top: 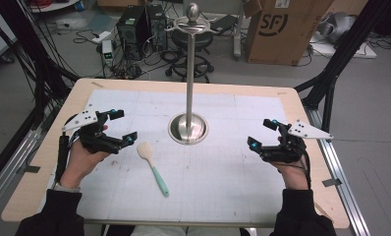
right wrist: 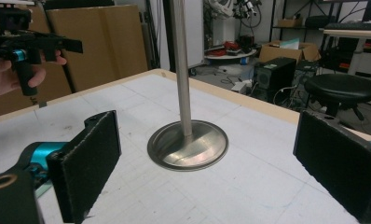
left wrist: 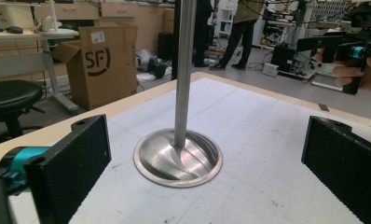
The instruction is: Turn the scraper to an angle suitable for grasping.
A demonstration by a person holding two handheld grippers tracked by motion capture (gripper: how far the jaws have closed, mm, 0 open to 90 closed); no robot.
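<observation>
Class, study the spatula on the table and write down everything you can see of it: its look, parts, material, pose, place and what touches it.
The small spatula with a cream blade and mint-green handle lies flat on the white gridded mat, blade pointing away from the person, handle angled back and to the right. It looks like silicone or plastic. It sits in front and left of the shiny metal stand's round base, apart from it, nearer the left gripper. Nothing but the mat touches it.

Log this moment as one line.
left gripper open, empty | right gripper open, empty | cream-headed spatula with mint-green handle on mat, untouched | steel hanging stand centre
</observation>
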